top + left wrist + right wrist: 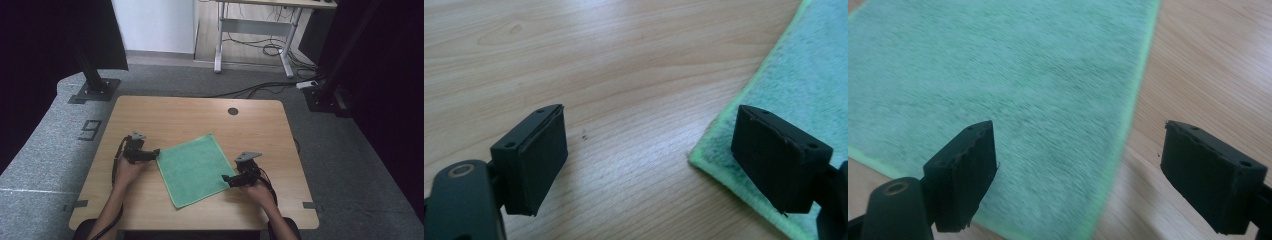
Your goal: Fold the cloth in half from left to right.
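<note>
Green cloth [194, 168] between two low hand-held grippers (jaws apart), left [151, 154], right [227, 179].

From above, my table [200, 115] sits in soft, even light, brightest toward 12 o'clock where the pale floor glows; the corners at 10 and 2 o'clock fall to near black, and the picture is grainy. Shadows under my hands are faint. My left gripper view is sharp, with a mild sheen at 12 o'clock. In my right gripper view the cloth [1023, 75] looks smeared by motion.
</note>
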